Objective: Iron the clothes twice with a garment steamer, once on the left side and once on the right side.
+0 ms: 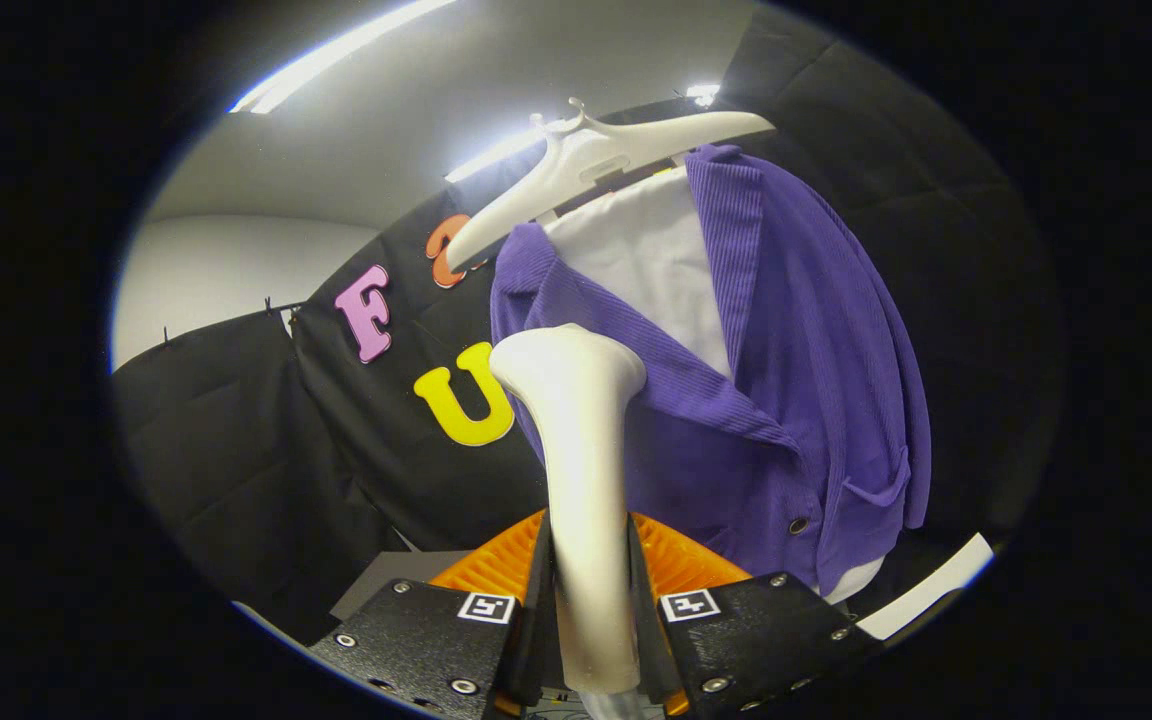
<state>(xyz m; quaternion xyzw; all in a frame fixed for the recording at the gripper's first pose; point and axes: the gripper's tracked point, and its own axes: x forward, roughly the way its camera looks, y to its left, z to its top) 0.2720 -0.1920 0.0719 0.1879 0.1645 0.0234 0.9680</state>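
A white garment steamer (581, 470) stands upright between my fingers, its handle clamped on both sides and its wide head reaching up ahead of them. My gripper (591, 610) is shut on that handle. Just beyond the head hangs a purple corduroy jacket (796, 400) over a white shirt (651, 260), both on a white hanger (596, 160). The steamer head sits at the jacket's left front panel, below the lapel; whether it touches the cloth I cannot tell.
Black booth cloth (236, 430) hangs behind and to the left of the jacket. Ceiling light strips (336, 55) run overhead. A white strip (926, 590) shows low to the right of the jacket's hem.
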